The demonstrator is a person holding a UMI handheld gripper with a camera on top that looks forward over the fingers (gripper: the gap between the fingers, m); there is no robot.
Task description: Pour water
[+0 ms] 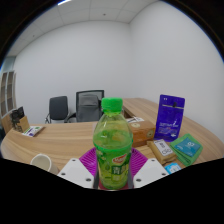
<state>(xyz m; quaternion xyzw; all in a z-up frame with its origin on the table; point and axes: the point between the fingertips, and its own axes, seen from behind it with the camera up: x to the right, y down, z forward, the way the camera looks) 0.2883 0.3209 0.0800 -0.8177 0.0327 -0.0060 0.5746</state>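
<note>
A meeting room with chairs (75, 106) beyond a wooden bench (60, 138). The fingers (113, 172) clamp a green bottle (113, 140) upright between them, capped, likely ready to carry for pouring.

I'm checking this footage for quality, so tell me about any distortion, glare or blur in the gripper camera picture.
Gripper view: strong fisheye bending, the table edge and ceiling lines curve; lighting is even from ceiling lights, no harsh glare; the green bottle between the fingers looks fairly sharp, and the purple bag beyond stays readable as a shape, its print too small to read.
</note>
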